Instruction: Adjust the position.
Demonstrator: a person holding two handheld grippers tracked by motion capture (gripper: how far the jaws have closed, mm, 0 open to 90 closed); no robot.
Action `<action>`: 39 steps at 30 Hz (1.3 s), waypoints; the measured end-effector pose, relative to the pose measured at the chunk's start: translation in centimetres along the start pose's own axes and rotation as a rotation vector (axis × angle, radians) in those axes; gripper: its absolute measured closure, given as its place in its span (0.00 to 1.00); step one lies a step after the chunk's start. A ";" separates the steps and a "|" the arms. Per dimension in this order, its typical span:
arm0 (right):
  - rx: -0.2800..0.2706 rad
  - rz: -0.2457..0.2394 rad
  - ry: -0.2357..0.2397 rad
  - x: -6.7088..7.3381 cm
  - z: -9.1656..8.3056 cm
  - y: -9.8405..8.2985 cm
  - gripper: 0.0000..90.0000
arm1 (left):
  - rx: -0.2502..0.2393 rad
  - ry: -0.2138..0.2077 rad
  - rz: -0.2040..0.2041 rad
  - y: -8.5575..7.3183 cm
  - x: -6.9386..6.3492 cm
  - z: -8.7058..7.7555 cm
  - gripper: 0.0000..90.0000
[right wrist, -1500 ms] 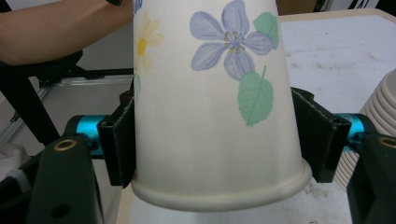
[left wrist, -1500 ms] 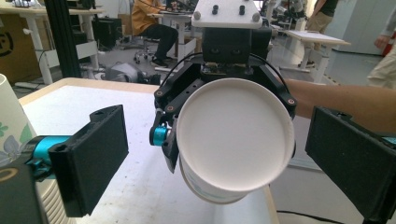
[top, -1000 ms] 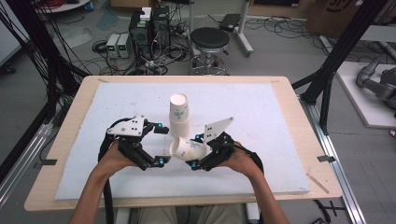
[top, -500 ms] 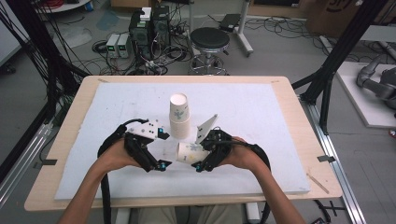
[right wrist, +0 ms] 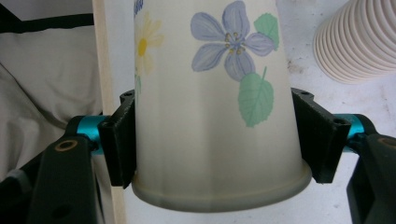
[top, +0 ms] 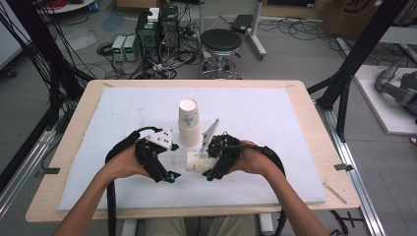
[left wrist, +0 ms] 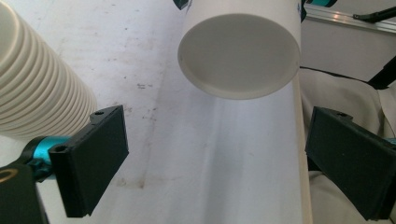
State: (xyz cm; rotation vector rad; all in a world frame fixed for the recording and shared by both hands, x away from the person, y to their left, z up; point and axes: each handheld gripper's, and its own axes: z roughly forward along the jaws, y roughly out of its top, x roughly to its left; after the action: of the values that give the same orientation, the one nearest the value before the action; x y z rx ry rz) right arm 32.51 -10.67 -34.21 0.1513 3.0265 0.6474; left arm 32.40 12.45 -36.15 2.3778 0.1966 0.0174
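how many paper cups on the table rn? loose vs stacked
1 loose white flowered paper cup, clamped sideways in the right gripper. The upturned nested stack of white paper cups behind it can't be counted exactly.

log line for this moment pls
right hand-held gripper: shut on paper cup | left hand-held gripper: open | cup stack: upright on table

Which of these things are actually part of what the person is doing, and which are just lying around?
In use:
- paper cup with flowers, clamped in the right gripper
- stack of cups standing on the table
- left gripper, open, facing the cup's bottom

Lying about:
- stool behind the table
- boxes and cables on the floor
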 end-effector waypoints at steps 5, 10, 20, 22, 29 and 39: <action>0.017 -0.008 0.006 0.0 0.3 0.3 0.30 | 0.021 -0.014 0.017 0.6 -0.1 0.8 0.07; 0.026 -0.013 0.006 0.0 0.6 0.4 0.30 | 0.017 -0.025 0.029 1.4 -0.3 1.3 0.07; 0.033 -0.021 0.016 0.1 0.9 0.5 0.30 | 0.032 -0.045 0.041 2.1 -0.3 2.3 0.07; 0.033 -0.022 0.014 0.1 0.9 0.5 0.30 | 0.031 -0.052 0.049 2.2 -0.3 2.4 0.11; 0.032 -0.023 0.013 0.1 0.9 0.6 0.30 | 0.028 -0.060 0.041 2.3 -0.3 2.6 0.21; 0.035 -0.026 0.010 0.1 1.0 0.6 0.30 | 0.025 -0.064 0.048 2.1 -0.4 2.9 0.40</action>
State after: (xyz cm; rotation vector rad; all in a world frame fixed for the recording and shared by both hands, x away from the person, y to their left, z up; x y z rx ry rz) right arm 32.55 -9.67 -34.86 0.1102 3.0453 0.5950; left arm 32.53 8.89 -36.81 2.4033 0.1100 -0.0392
